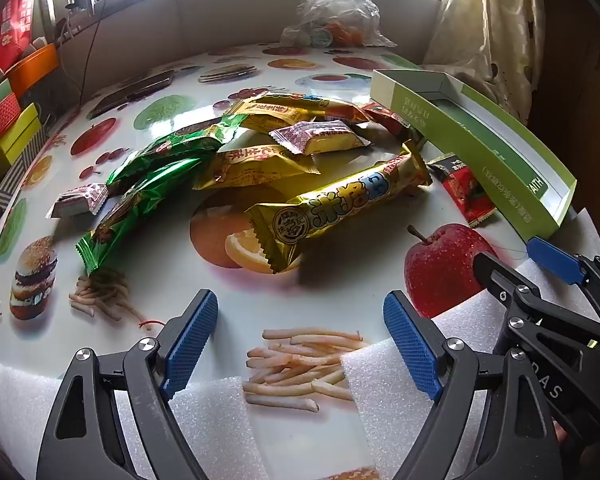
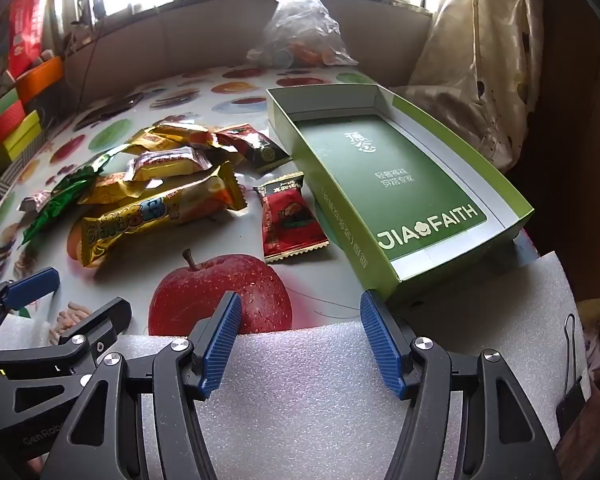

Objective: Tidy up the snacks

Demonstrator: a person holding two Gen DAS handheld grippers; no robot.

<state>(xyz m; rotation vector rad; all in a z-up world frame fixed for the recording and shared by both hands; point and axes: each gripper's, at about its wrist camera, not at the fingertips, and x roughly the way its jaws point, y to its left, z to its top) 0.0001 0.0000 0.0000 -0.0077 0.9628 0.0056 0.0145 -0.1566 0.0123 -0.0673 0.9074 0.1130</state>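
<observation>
A pile of wrapped snacks lies mid-table: a long gold bar (image 1: 340,208) (image 2: 156,216), green foil packs (image 1: 140,200), small pink-and-yellow packets (image 1: 320,138) and a red packet (image 2: 290,220) (image 1: 466,192). An open green box (image 2: 400,184) (image 1: 480,148) stands to their right; I see nothing in it. My left gripper (image 1: 300,312) is open and empty, at the table's near edge, short of the gold bar. My right gripper (image 2: 300,312) is open and empty over white foam, near the box's front corner. The right gripper also shows in the left wrist view (image 1: 516,264).
The table (image 1: 340,292) has a fruit-print cloth. White foam sheets (image 2: 312,392) cover its near edge. A clear plastic bag (image 2: 300,32) sits at the back. Coloured boxes (image 1: 16,120) stack at the left. A curtain (image 2: 480,60) hangs at the right.
</observation>
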